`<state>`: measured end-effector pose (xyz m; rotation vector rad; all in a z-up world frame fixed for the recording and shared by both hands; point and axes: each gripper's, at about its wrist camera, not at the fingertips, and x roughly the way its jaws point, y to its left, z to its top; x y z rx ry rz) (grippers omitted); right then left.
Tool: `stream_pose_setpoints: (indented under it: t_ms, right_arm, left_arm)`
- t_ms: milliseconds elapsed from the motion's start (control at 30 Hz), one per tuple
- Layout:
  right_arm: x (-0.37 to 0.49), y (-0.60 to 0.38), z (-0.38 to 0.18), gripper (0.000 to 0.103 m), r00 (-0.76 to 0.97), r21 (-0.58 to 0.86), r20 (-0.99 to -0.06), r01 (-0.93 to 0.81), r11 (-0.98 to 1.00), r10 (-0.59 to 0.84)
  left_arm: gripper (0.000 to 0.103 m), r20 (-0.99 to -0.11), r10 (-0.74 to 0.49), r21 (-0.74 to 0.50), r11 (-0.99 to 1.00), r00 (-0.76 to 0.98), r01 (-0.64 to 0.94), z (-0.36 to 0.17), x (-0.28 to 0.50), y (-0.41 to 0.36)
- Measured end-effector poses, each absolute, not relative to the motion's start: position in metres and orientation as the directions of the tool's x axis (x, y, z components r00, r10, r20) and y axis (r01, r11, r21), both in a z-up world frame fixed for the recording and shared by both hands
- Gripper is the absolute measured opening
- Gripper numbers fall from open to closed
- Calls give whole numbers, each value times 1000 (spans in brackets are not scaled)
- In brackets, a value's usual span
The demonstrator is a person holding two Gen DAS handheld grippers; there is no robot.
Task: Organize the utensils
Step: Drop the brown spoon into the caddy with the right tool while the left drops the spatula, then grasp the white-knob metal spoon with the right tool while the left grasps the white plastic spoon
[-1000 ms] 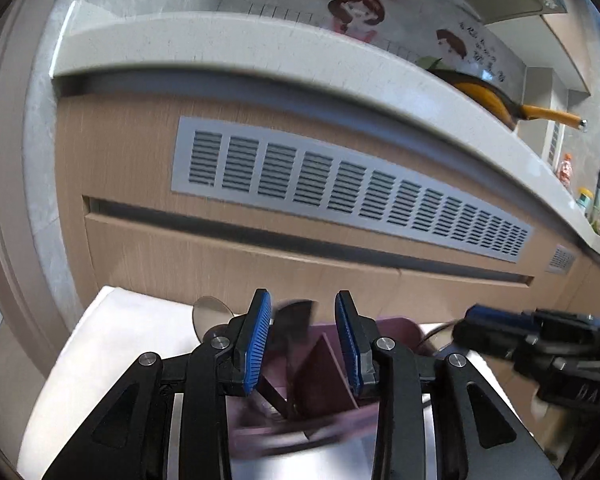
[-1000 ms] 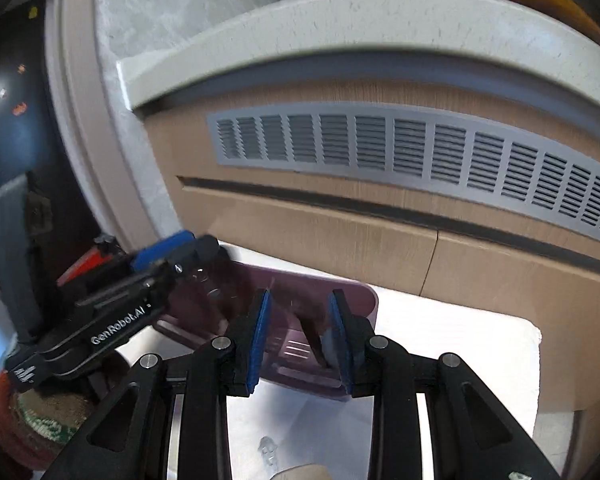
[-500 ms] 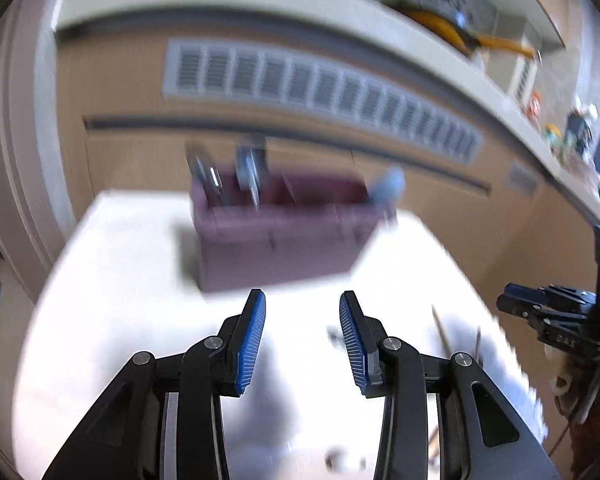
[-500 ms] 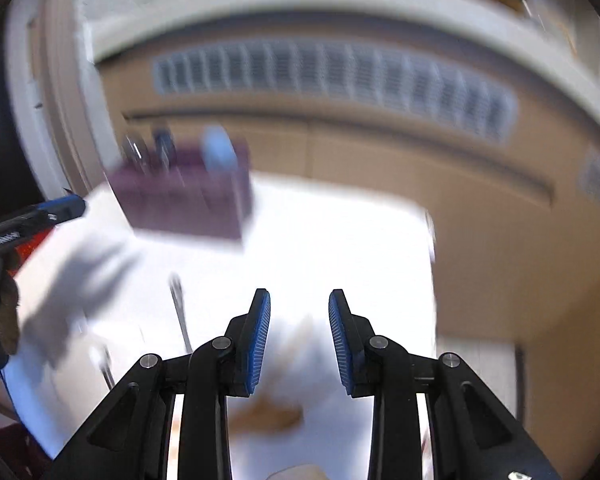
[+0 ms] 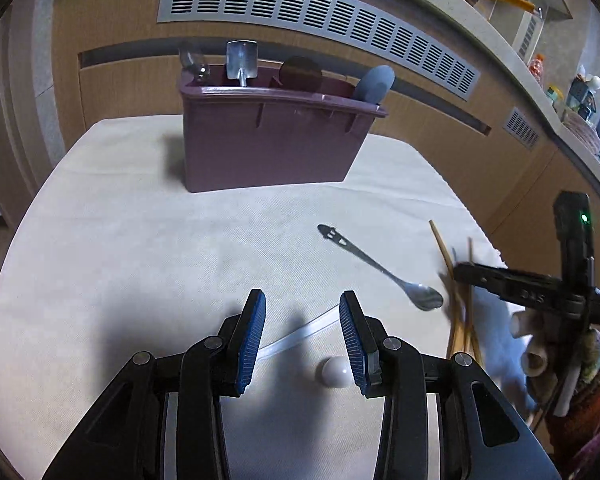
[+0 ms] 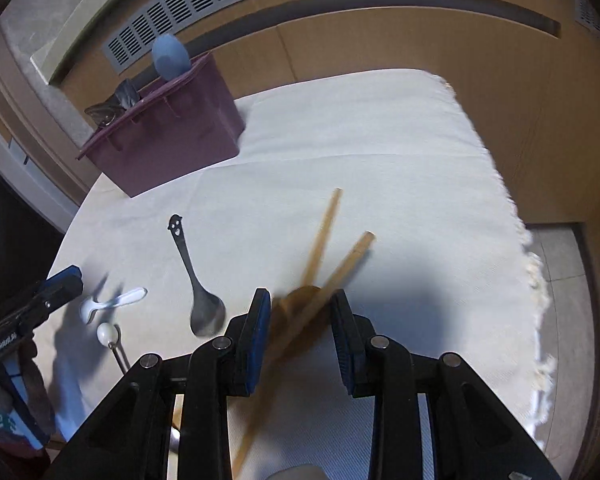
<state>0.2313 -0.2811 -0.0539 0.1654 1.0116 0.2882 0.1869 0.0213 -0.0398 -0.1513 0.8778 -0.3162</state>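
Note:
A purple utensil caddy (image 5: pixel 272 136) stands at the far side of a white cloth (image 5: pixel 140 240), also in the right wrist view (image 6: pixel 168 128). It holds metal utensils (image 5: pixel 241 62), a brown disc and a blue spoon (image 5: pixel 374 84). A metal spoon (image 5: pixel 384 272) (image 6: pixel 200 288) lies on the cloth. My left gripper (image 5: pixel 302 328) is open above a white-ball-ended utensil (image 5: pixel 334 372) and a clear handle (image 5: pixel 296 338). My right gripper (image 6: pixel 300 324) is open over wooden chopsticks (image 6: pixel 324 248), with a wooden spoon bowl (image 6: pixel 296 300) between the jaws.
A small white spoon (image 6: pixel 112 302) lies near the left gripper in the right wrist view. Wooden cabinet fronts with a grey vent grille (image 5: pixel 320 16) rise behind the table. The cloth's fringed right edge (image 6: pixel 532 280) hangs over the floor.
Both grippers have pulled back from the caddy and dropped low over the cloth. The left one has left its utensil in the caddy. The right one now hovers over the chopsticks.

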Motion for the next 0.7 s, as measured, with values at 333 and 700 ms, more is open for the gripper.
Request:
stream_pose_setpoints:
  t_ms: [333,700]
  right_arm:
    - [242,-229,-34,22,508,203,-777,-356,912,371]
    - [188,-217,-26,24,395,217,-763,-590,778,512]
  left_arm:
    - [40,-785,-325,-228,943,527,242,-53,179,25]
    - [40,-806,-400,-385,914,437,128,-65,159,55]
